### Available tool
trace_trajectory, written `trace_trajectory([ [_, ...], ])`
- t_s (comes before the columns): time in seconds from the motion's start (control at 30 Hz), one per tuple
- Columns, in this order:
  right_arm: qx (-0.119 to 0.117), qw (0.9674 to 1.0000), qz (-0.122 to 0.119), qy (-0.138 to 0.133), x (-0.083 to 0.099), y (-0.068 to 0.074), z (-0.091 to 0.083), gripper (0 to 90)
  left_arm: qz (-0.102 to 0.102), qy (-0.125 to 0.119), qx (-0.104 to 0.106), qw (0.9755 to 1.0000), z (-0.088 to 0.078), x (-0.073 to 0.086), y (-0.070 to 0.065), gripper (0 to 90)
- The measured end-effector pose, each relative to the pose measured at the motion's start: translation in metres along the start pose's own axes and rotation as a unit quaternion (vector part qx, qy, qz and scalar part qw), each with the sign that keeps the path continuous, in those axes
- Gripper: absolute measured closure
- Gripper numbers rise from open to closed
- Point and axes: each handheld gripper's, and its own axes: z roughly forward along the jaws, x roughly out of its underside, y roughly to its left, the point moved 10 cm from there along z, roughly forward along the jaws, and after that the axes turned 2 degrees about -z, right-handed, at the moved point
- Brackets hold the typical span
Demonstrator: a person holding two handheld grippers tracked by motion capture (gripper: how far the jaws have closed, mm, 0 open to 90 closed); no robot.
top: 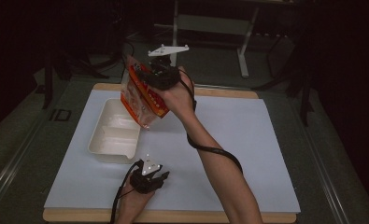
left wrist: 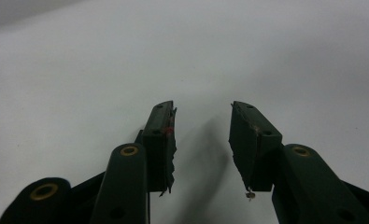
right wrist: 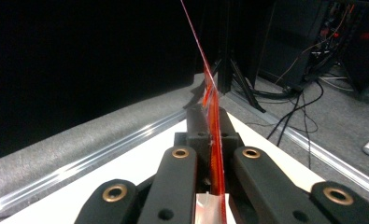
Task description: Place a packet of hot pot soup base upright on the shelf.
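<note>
A red and orange snack bag (top: 139,95) hangs tilted above the right rim of a cream two-compartment tray (top: 111,131). My right gripper (top: 150,73) is raised at the back of the white board and is shut on the bag's upper part. In the right gripper view the thin red bag edge (right wrist: 214,122) runs up between the two black jaws, which press on it. My left gripper (top: 159,176) rests low near the board's front edge, right of the tray's near corner. Its jaws stand open over bare white surface, with my left gripper (left wrist: 203,122) holding nothing.
The white board (top: 238,140) lies on a wooden table (top: 173,217). A black cable (top: 215,151) loops around the right forearm. A grey floor with a metal rail (right wrist: 102,156), stand legs and loose cables (right wrist: 294,109) lies beyond the table. A white frame (top: 210,23) stands at the back.
</note>
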Motion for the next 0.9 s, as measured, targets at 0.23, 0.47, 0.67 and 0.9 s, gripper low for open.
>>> trace_trajectory([
  [0.23, 0.000, 0.9999, 0.010, -0.007, -0.002, 0.007, 0.016, 89.8, -0.002, -0.001, 0.001, 1.0000, 0.000, 0.000, 0.000, 60.3],
  [0.47, 0.004, 0.9999, 0.003, -0.010, -0.008, 0.012, 0.026, 89.8, -0.001, -0.002, 0.001, 1.0000, 0.000, 0.000, 0.000, 60.3],
  [0.67, 0.003, 0.9999, 0.005, -0.011, -0.011, 0.014, 0.030, 89.8, -0.002, -0.003, 0.002, 1.0000, 0.000, 0.000, 0.000, 60.3],
  [0.9, 0.007, 0.9995, -0.008, 0.028, 0.003, 0.015, 0.046, 89.7, -0.002, -0.003, 0.002, 1.0000, 0.000, 0.000, 0.000, 60.3],
])
